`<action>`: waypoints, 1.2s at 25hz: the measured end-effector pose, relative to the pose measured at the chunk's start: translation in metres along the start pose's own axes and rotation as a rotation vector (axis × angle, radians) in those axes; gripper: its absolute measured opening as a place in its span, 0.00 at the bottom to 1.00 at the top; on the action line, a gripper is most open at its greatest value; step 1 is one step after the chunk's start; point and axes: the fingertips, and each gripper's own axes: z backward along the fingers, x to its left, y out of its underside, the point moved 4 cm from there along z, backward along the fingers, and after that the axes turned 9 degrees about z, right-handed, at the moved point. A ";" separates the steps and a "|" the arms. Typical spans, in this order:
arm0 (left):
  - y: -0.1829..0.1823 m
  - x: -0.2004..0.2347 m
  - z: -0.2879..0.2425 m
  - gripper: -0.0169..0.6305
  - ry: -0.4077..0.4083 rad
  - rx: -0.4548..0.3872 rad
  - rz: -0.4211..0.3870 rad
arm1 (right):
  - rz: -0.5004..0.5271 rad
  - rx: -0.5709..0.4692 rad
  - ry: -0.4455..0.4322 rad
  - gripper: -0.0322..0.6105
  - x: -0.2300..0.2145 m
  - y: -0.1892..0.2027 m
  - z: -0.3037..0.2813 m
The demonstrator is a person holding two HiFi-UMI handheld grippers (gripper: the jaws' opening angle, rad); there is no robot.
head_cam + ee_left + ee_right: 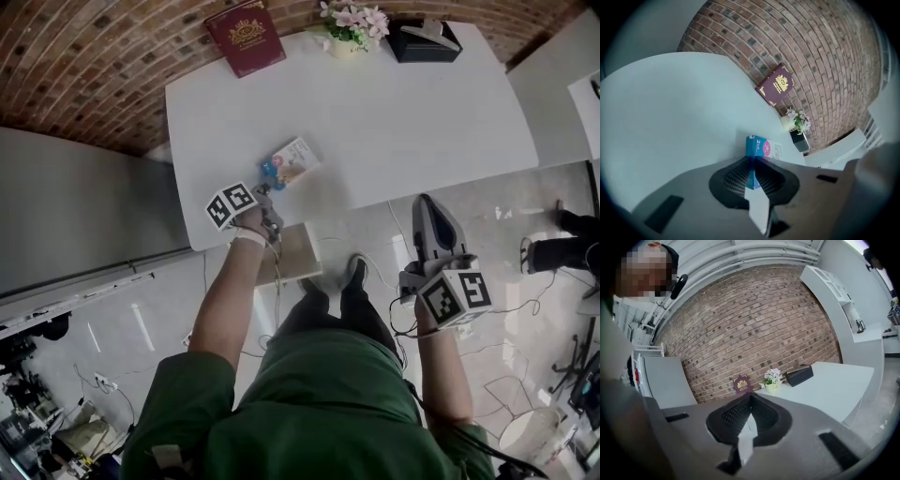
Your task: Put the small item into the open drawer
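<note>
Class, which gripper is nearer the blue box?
Left. The left gripper grips the blue box; the right gripper hangs off the table, over the floor, well apart from it.

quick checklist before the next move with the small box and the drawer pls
1. Small box between the left tongs: ok, the pads are closed on its near end.
2. Grip firm enough to lift: cannot tell.
3. Box free to lift: ok, it lies near the table edge with nothing on it or against it.
4. Drawer open: ok, it sticks out below the table edge, right under the left tongs.
5. Room inside the drawer: cannot tell, the view is too small.
6. Right tongs out of the way: ok, shut with nothing between them, held off to the side.
</note>
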 end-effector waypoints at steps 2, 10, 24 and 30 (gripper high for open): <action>0.000 -0.001 0.003 0.08 0.018 -0.010 -0.003 | -0.008 0.007 -0.008 0.05 0.000 0.000 -0.002; 0.006 -0.007 0.022 0.07 0.120 -0.040 0.025 | -0.026 0.008 -0.068 0.05 0.000 0.005 -0.013; 0.022 0.008 0.089 0.07 0.177 -0.088 0.051 | -0.013 0.054 -0.258 0.05 0.044 0.009 -0.049; 0.042 0.034 0.130 0.07 0.164 -0.119 0.069 | -0.024 0.094 -0.338 0.05 0.064 0.023 -0.058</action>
